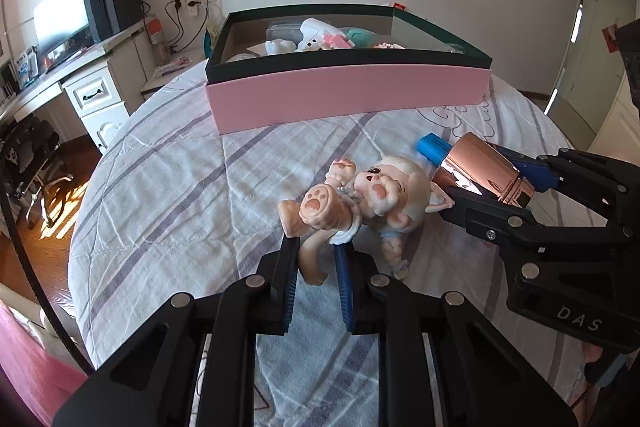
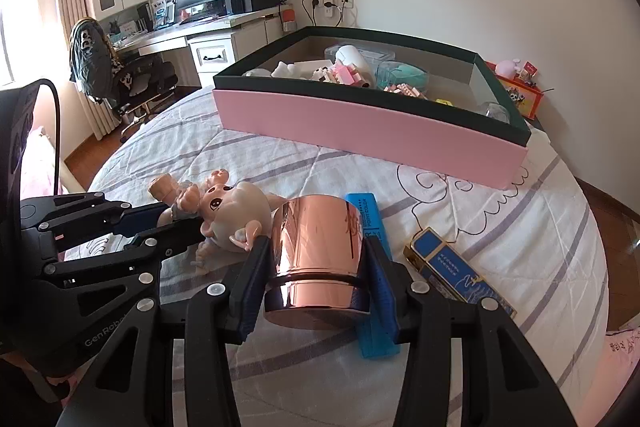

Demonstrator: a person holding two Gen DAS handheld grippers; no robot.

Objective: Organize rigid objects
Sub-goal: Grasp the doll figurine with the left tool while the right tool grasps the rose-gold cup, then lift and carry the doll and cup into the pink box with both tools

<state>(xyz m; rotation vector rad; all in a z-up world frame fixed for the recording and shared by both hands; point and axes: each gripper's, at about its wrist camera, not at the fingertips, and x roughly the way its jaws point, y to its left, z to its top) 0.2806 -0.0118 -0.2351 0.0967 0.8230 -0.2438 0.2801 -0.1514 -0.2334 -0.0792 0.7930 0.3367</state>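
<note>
My left gripper (image 1: 316, 247) is shut on a cream and peach animal figurine (image 1: 360, 199), gripping its lower body, just above the bed. The figurine also shows in the right wrist view (image 2: 224, 215), with the left gripper (image 2: 176, 223) around it. My right gripper (image 2: 316, 259) is shut on a shiny rose-gold cup (image 2: 316, 247), held on its side close to the figurine's head. The cup and right gripper show in the left wrist view (image 1: 480, 171). The pink box with a dark green rim (image 1: 348, 95), holding several toys, stands beyond on the bed (image 2: 372, 131).
A blue flat box (image 2: 370, 223) lies under the cup on the striped bedspread (image 1: 168, 187). A blue and gold box (image 2: 452, 267) lies to its right. A desk with monitor (image 1: 60, 19) and chair stand left of the bed. A red box (image 2: 520, 95) sits behind the pink box.
</note>
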